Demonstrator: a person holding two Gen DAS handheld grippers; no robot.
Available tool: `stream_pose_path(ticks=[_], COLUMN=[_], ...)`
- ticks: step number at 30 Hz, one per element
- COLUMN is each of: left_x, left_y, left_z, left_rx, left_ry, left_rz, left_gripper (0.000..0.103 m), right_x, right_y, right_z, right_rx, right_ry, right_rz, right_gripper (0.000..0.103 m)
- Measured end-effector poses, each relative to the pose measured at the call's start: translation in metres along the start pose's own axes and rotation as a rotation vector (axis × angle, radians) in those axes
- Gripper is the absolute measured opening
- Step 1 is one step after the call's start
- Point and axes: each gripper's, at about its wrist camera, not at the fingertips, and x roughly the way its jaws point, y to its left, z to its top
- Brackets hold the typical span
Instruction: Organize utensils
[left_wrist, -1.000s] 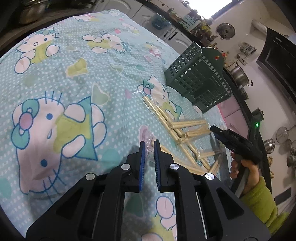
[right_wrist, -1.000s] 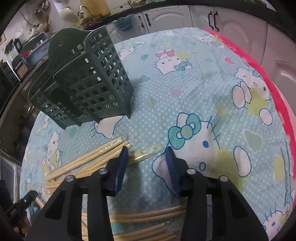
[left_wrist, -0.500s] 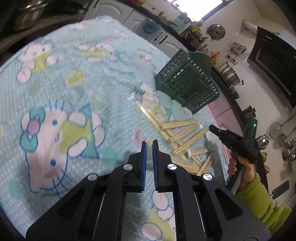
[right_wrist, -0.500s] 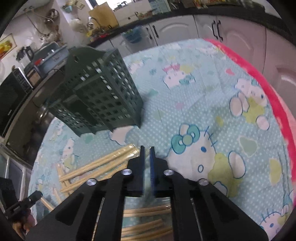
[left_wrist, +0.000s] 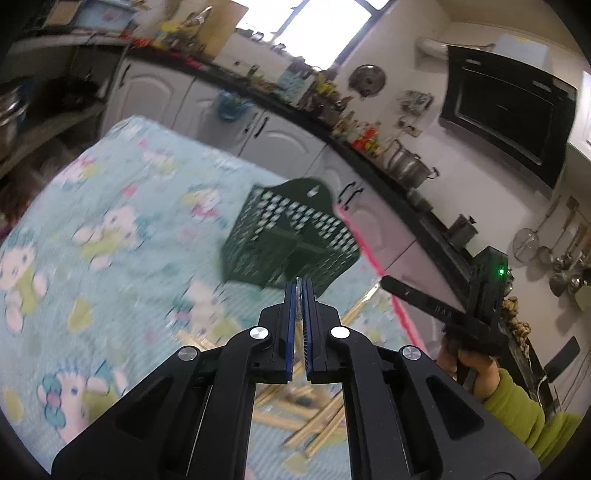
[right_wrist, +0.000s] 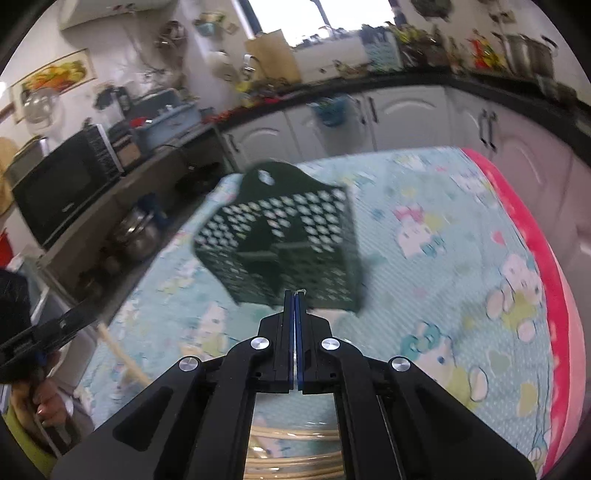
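Observation:
A dark green slotted utensil basket (left_wrist: 291, 240) stands on the Hello Kitty cloth and also shows in the right wrist view (right_wrist: 284, 251). Wrapped wooden chopsticks (left_wrist: 314, 417) lie scattered on the cloth below both grippers; more of them (right_wrist: 295, 458) show in the right wrist view. My left gripper (left_wrist: 300, 291) is shut on the clear wrapper of a chopstick pair and is lifted toward the basket. My right gripper (right_wrist: 294, 295) is shut on a thin clear chopstick wrapper, raised in front of the basket. The chopsticks each one holds hang hidden under the jaws.
The table's pink edge (right_wrist: 561, 332) runs along the right. White cabinets and a cluttered dark counter (left_wrist: 332, 122) ring the table. A microwave (right_wrist: 62, 184) and steel pots (right_wrist: 136, 232) stand on the left side. The person's green sleeve (left_wrist: 517, 410) is at the right.
Both grippers have lifted off the cloth and tilted up toward the basket. The right gripper closed from open a second ago; the left stayed shut.

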Motion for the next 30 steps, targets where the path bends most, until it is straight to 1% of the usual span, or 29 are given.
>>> stream_pose_path(ticks=[5, 9, 13, 21, 26, 30], left_x=[0.008, 0.008, 0.006, 0.005, 0.001, -0.004], left_y=[-0.025, -0.043, -0.057, -0.079, -0.098, -0.117], left_z=[0.02, 0.031, 0.041, 0.067, 0.091, 0.11], left_rx=[0.046, 0.087, 0.122, 0.167, 0.191, 0.222], left_ry=[-0.008, -0.013, -0.017, -0.047, -0.075, -0.12], left_rz=[-0.045, -0.071, -0.098, -0.135, -0.16, -0.16], left_gripper=[0.002, 0.002, 0.002, 0.002, 0.002, 0.002], right_x=[-0.014, -0.022, -0.03, -0.047, -0.063, -0.073], right_y=[0.031, 0.048, 0.06, 0.071, 0.073, 0.076], right_z=[0.016, 0.027, 0.038, 0.063, 0.09, 0.113], right_rx=[-0.053, -0.093, -0.123, -0.156, -0.173, -0.186], right_ry=[-0.032, -0.043, -0.063, -0.114, -0.172, -0.216], right_rz=[0.089, 0.124, 0.135, 0.123, 0.106, 0.091], right_gripper=[0.001, 0.001, 0.001, 0.001, 0.001, 0.001])
